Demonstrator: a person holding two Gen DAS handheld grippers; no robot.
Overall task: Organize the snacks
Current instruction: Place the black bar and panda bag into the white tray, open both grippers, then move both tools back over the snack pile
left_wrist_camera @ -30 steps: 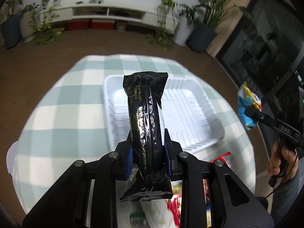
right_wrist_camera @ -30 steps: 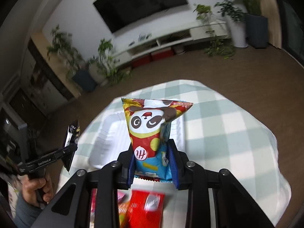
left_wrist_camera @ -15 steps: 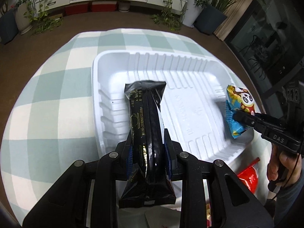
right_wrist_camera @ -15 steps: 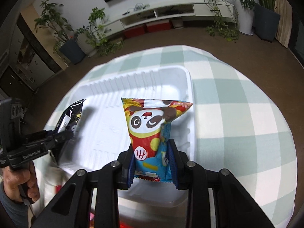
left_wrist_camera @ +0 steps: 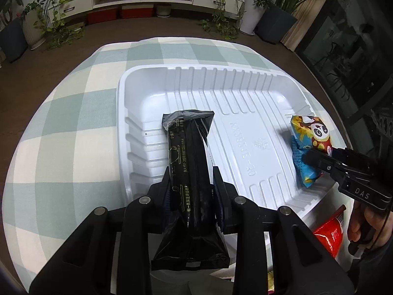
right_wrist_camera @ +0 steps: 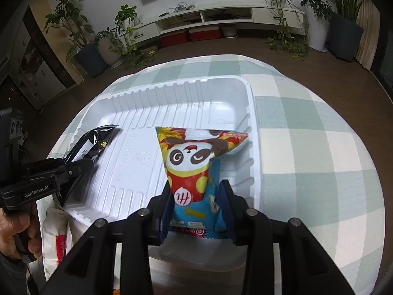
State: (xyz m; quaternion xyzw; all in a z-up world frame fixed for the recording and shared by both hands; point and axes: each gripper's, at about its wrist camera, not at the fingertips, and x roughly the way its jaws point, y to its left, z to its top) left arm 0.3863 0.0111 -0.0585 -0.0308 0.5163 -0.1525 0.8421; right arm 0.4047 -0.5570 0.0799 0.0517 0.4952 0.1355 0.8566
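Observation:
A white ribbed plastic tray (left_wrist_camera: 245, 93) lies on the green-and-white checked tablecloth; it also shows in the right wrist view (right_wrist_camera: 137, 127). My left gripper (left_wrist_camera: 192, 179) is shut on a long black snack packet (left_wrist_camera: 189, 152), held over the tray's left part; the packet also shows in the right wrist view (right_wrist_camera: 95, 142). My right gripper (right_wrist_camera: 199, 191) is shut on a colourful panda snack bag (right_wrist_camera: 194, 162), held over the tray's right part; the bag also shows in the left wrist view (left_wrist_camera: 309, 145).
A red snack pack (left_wrist_camera: 330, 233) lies by the tray's near right corner. A white and red packet (right_wrist_camera: 55, 236) lies near the tray's near left corner. The round table's edge drops to a brown floor. Plants and a low TV unit stand far behind.
Both grippers have moved down and forward from above the table to low over the tray, each still holding its snack.

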